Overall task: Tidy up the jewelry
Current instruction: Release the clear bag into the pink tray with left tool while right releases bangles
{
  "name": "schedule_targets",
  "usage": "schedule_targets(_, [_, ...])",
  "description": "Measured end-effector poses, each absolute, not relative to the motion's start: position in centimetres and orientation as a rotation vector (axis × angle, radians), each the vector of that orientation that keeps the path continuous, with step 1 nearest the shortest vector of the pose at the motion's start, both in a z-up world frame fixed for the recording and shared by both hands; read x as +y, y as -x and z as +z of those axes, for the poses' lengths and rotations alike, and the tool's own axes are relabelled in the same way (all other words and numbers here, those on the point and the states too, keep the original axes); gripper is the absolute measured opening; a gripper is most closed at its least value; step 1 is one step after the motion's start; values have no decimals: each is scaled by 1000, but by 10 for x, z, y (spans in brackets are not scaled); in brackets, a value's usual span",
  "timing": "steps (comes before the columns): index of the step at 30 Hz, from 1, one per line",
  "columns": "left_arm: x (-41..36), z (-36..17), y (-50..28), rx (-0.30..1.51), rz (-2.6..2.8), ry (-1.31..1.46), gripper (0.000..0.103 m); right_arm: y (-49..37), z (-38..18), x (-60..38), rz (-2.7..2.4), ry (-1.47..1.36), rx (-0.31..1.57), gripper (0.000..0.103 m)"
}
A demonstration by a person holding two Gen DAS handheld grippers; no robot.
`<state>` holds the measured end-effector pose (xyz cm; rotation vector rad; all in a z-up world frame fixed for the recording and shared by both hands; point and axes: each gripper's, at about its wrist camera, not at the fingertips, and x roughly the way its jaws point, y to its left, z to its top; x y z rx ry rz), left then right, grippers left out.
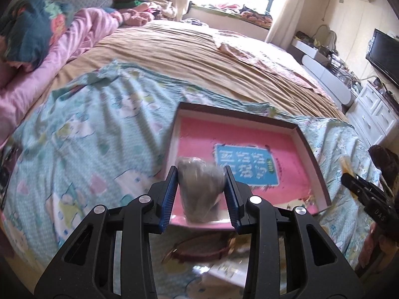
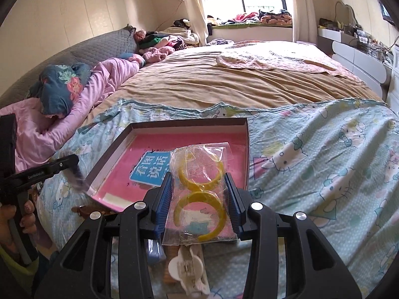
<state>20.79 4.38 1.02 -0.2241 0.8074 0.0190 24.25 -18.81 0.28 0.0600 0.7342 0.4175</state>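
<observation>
A shallow brown box (image 1: 313, 154) with a pink floor and a blue label lies on the teal bedspread; it also shows in the right wrist view (image 2: 109, 147). My left gripper (image 1: 200, 172) is shut on a grey plastic-wrapped bundle (image 1: 199, 186), held over the box's near edge. My right gripper (image 2: 199, 177) is shut on a clear bag with two yellow bangles (image 2: 199, 186), held over the box's near right corner. The left gripper appears at the left in the right wrist view (image 2: 62, 165).
A brown oval piece (image 1: 199, 248) lies below the left gripper. A white hair clip (image 2: 187, 271) and a small blue item (image 2: 153, 249) lie below the right gripper. Pink quilt and pillows (image 2: 74, 94) lie at the left, white drawers (image 1: 374, 114) at the right.
</observation>
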Motion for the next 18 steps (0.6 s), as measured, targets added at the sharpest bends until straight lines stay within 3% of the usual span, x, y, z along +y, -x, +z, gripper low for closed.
schedule_targets(18, [46, -37, -255, 883, -23, 226, 23, -288, -33, -159, 363, -8, 817, 39])
